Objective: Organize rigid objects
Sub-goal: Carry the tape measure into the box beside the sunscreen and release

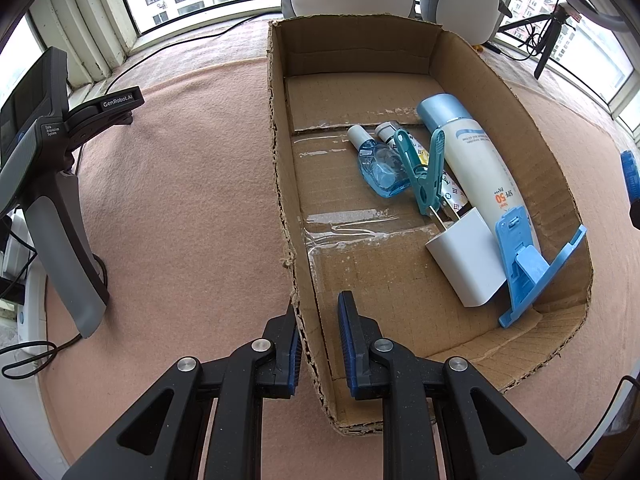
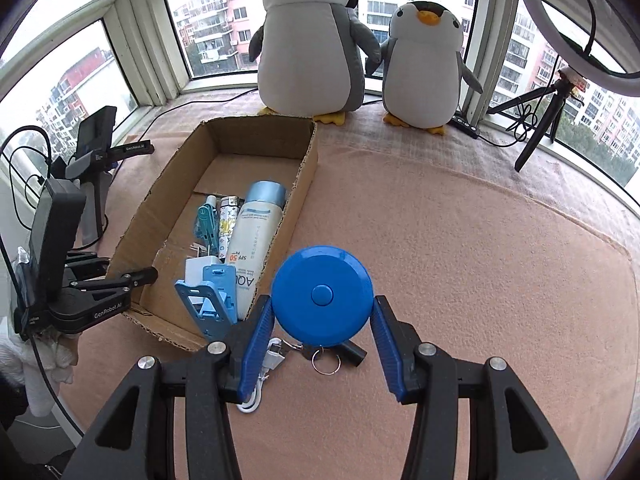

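A cardboard box [image 1: 280, 168] [image 2: 308, 168] lies on the pink cloth. In it are a white sunscreen bottle [image 1: 476, 152] [image 2: 256, 232], a small blue bottle [image 1: 380, 168], a teal clip [image 1: 424, 176] [image 2: 204, 220], a white charger [image 1: 468, 264] and a blue phone stand [image 1: 528, 268] [image 2: 212, 304]. My left gripper [image 1: 320, 332] is shut on the box's near left wall, one finger on each side. My right gripper [image 2: 322, 320] is shut on a round blue tape measure [image 2: 322, 296], held above the cloth right of the box.
A white cable [image 2: 260, 380] and a black key with a ring [image 2: 332, 354] lie on the cloth under the right gripper. A spare gripper device [image 1: 52, 184] stands left of the box. Two plush penguins [image 2: 312, 40] and a ring-light tripod [image 2: 548, 120] stand by the windows.
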### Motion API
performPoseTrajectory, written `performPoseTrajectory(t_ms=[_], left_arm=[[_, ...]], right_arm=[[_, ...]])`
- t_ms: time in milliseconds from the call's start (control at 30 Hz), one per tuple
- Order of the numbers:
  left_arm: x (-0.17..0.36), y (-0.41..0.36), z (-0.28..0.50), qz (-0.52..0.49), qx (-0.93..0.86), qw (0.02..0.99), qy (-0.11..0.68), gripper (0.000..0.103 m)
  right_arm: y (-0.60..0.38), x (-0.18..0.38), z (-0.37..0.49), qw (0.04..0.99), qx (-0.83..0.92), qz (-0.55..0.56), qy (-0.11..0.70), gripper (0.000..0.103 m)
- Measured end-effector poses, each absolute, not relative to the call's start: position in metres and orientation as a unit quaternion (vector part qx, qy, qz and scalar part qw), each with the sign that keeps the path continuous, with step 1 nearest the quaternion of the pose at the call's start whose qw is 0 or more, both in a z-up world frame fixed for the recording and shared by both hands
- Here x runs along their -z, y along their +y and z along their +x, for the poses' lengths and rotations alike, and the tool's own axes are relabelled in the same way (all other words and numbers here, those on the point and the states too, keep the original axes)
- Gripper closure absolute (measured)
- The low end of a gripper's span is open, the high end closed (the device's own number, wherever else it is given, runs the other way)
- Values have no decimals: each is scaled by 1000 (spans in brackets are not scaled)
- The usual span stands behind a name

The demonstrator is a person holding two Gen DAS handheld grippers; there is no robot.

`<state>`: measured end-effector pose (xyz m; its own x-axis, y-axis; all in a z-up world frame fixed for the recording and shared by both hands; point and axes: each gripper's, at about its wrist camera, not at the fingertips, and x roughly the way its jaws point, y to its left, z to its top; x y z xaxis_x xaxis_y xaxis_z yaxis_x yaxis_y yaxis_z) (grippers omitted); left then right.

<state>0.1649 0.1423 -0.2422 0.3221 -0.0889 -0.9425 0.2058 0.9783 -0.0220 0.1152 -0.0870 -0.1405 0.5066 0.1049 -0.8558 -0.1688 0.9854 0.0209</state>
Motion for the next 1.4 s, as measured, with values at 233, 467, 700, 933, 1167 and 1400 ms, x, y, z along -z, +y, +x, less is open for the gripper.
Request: performPoseTrajectory(t_ms=[233,467,700,933,1167,1400], left_arm=[[242,142,165,51,91,812,575,85],[242,141,165,50,91,812,575,85],[242,141,165,49,91,812,575,85],[242,141,165,50,91,812,575,85],[242,141,165,50,90,812,574,85],[242,141,164,51,90,812,574,85]], right_arm=[[-57,133,146,868,-106,-35,484,58],[-23,141,179,859,-135,-23,493,58],[-5,156,196,849,-145,-22,508,58],[-8,159,203,848,-151,-9,508,57],[-15,152,202,854,-149,4,499,43],[-28,145,192,856,-146,-1,496,43]])
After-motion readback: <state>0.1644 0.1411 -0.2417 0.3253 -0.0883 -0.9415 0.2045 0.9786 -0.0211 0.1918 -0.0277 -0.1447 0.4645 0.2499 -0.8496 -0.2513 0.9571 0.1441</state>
